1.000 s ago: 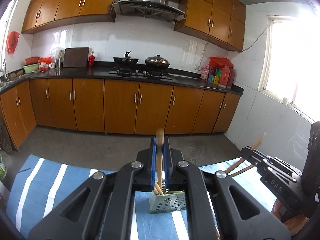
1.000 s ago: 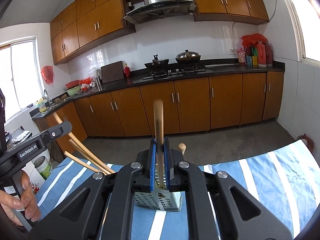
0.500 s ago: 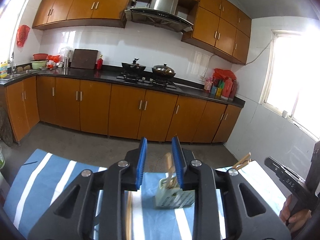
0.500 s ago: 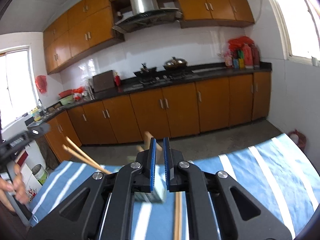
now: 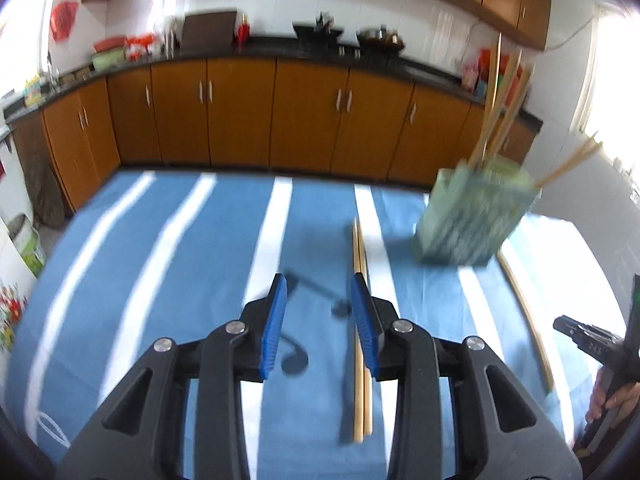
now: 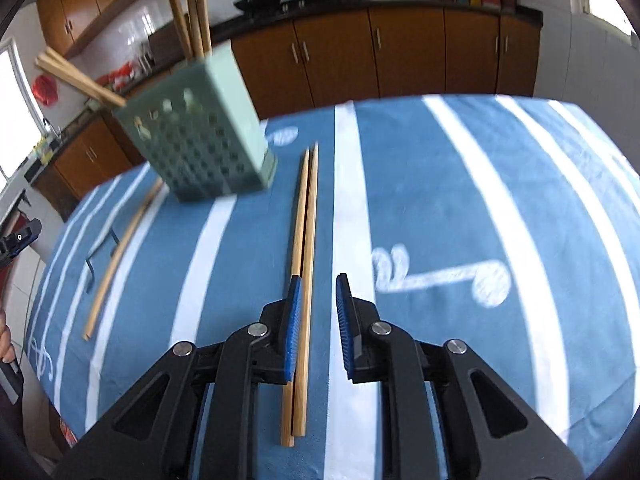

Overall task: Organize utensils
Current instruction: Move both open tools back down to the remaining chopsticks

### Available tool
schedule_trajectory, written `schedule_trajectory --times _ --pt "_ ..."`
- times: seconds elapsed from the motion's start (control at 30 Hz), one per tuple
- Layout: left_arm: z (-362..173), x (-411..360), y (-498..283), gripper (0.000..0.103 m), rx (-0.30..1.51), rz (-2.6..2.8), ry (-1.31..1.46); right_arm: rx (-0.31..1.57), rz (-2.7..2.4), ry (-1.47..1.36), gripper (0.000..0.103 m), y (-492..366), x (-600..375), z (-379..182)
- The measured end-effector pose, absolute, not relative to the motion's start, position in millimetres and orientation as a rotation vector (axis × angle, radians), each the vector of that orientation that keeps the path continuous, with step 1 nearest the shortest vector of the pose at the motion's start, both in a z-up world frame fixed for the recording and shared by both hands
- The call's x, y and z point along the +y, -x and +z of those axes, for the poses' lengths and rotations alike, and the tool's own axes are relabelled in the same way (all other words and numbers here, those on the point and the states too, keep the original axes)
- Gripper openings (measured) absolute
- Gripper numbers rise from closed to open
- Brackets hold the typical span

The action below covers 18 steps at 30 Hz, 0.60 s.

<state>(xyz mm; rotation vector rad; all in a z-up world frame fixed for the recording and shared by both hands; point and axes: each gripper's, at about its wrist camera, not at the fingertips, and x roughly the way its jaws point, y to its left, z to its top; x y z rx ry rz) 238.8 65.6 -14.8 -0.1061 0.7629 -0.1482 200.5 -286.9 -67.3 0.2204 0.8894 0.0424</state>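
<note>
Two light, stiff, slippery pale wooden chopsticks mid-desk: best pinched mid-length; left gripper and right gripper both released.

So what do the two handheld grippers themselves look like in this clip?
Both the left gripper and the right gripper are matte black angular linkages with silver pivot bolts and ribbed blue pads lining the fingers. No cables or sleeves show; a bare hand grips one handle.

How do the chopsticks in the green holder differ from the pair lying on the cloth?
The chopsticks in the holder stand upright or lean, splayed apart; the pair on the cloth lies flat, side by side. The first sit inside the green holder; the second lie loose. Both look like plain wood.
</note>
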Motion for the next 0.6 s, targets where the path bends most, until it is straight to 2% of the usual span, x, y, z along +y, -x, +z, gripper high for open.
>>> schedule_trajectory --times 0.17,0.53,0.6 --pt "-50 67 -236 0.034 0.84 -0.163 0.121 0.927 0.047 -0.221 0.018 -206 -279 -84" --pt "-76 49 -238 0.034 0.909 -0.194 0.126 0.915 0.036 -0.163 0.018 -203 -276 -89" --pt "-80 48 -239 0.034 0.918 -0.193 0.13 0.927 0.014 -0.141 0.008 -203 -277 -92"
